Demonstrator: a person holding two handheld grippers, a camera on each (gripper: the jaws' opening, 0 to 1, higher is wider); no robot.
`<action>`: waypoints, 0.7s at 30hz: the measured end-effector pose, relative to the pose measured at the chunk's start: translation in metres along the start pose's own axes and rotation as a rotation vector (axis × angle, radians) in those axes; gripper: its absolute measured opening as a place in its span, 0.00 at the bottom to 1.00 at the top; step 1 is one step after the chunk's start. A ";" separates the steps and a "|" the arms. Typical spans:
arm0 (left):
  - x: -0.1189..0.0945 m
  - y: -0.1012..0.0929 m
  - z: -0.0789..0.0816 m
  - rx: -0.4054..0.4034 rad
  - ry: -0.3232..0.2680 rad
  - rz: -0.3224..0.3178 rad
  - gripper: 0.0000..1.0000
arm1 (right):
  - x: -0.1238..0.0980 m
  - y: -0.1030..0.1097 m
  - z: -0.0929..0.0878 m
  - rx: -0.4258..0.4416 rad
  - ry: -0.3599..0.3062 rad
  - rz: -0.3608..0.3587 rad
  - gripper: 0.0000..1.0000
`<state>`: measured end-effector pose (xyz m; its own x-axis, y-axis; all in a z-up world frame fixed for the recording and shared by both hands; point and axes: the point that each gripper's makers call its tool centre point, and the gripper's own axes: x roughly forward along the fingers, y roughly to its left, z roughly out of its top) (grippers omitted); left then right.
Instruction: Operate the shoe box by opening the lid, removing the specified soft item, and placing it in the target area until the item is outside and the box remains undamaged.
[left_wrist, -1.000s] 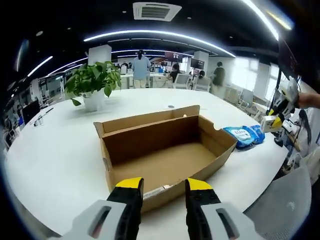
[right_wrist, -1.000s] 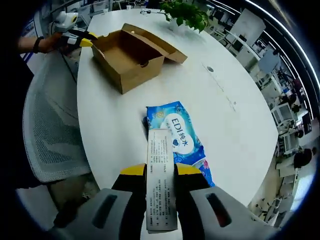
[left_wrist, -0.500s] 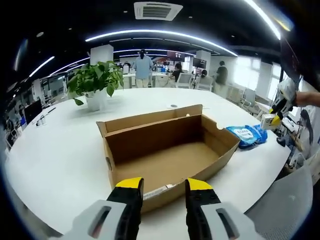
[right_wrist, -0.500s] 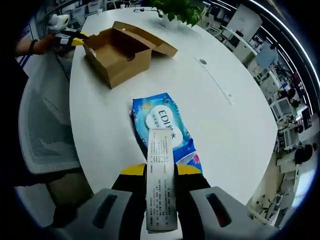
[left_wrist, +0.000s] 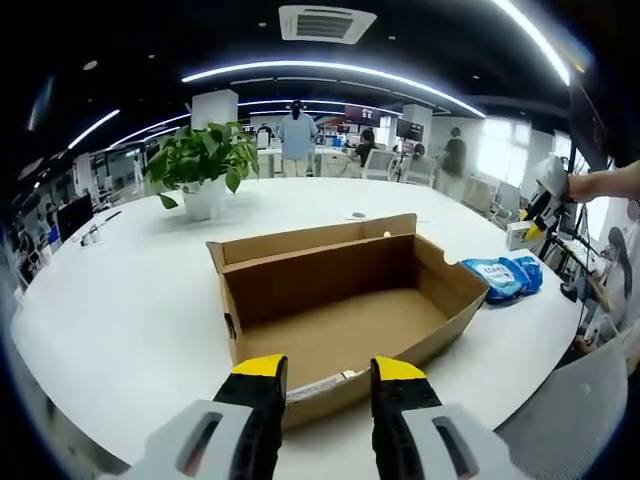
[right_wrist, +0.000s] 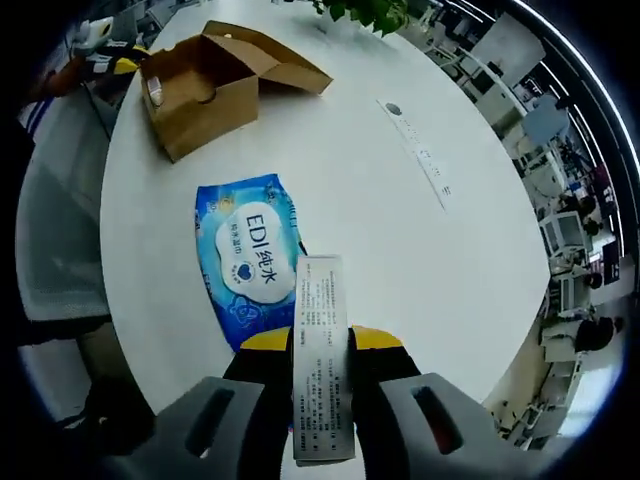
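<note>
The brown cardboard shoe box (left_wrist: 345, 305) stands open on the white table, its lid folded back and its inside bare. My left gripper (left_wrist: 325, 372) is open just in front of the box's near wall. A blue wet-wipes pack (left_wrist: 500, 277) lies on the table to the right of the box; in the right gripper view the wipes pack (right_wrist: 250, 255) lies flat below my right gripper (right_wrist: 320, 340). That gripper is shut on a small white printed carton (right_wrist: 321, 350), held above the table. The box (right_wrist: 205, 85) and the left gripper (right_wrist: 105, 65) show at the upper left.
A potted green plant (left_wrist: 200, 165) stands at the table's far left. A mesh office chair (right_wrist: 55, 240) is at the table's near edge. A cable slot strip (right_wrist: 420, 165) runs across the table surface (right_wrist: 400, 270). People and desks are in the background.
My right gripper, still holding the white carton, has moved further from the box and past the wipes pack. The left gripper stays open in front of the box.
</note>
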<state>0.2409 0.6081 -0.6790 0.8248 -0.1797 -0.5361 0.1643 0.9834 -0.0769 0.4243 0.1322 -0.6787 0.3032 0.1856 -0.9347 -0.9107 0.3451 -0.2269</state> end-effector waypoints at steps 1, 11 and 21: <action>0.000 0.000 0.000 0.000 0.000 0.002 0.34 | 0.002 -0.003 -0.001 -0.001 0.004 0.000 0.18; 0.003 0.006 -0.003 -0.001 0.007 0.017 0.34 | 0.020 -0.015 -0.006 0.003 0.031 0.022 0.18; 0.003 0.007 -0.004 0.016 0.015 0.031 0.34 | 0.038 -0.022 -0.020 -0.031 0.079 0.045 0.18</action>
<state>0.2427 0.6149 -0.6849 0.8212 -0.1487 -0.5509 0.1474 0.9880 -0.0469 0.4496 0.1130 -0.7145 0.2402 0.1265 -0.9625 -0.9314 0.3095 -0.1917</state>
